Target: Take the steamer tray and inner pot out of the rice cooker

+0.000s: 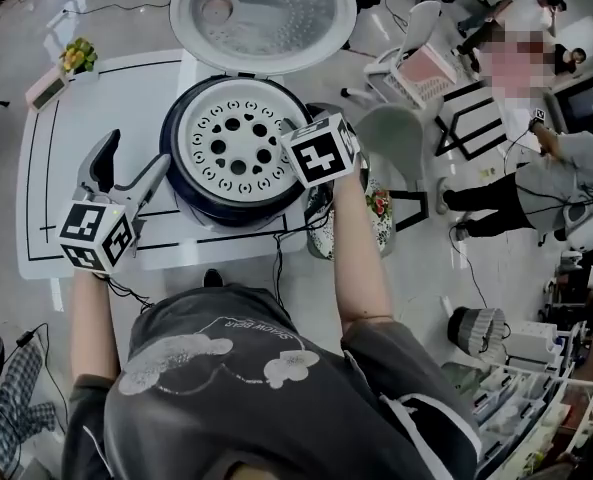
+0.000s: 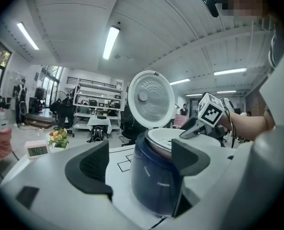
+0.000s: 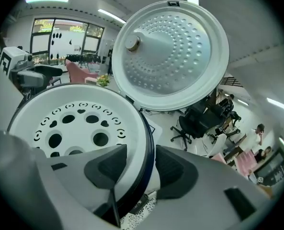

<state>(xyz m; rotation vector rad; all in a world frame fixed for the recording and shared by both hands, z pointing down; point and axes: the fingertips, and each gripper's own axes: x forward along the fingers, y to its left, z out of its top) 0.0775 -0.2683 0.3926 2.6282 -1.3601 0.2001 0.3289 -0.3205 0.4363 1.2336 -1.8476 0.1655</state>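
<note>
Round perforated white steamer tray (image 1: pixel 233 144), dimpled metal lid (image 1: pixel 263 13)

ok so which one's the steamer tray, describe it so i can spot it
On the white table with black lines stands a dark blue rice cooker, its lid swung up behind. The steamer tray is the white disc filling its mouth; unlike the silvery dimpled lid, it has round holes punched through.

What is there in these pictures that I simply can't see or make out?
- Inside of the inner pot: every view, covered by the steamer tray.
- Base of the rice cooker: right gripper view, cut off behind the right tool.
- Figures on the small display: left gripper view, too small to read.
</note>
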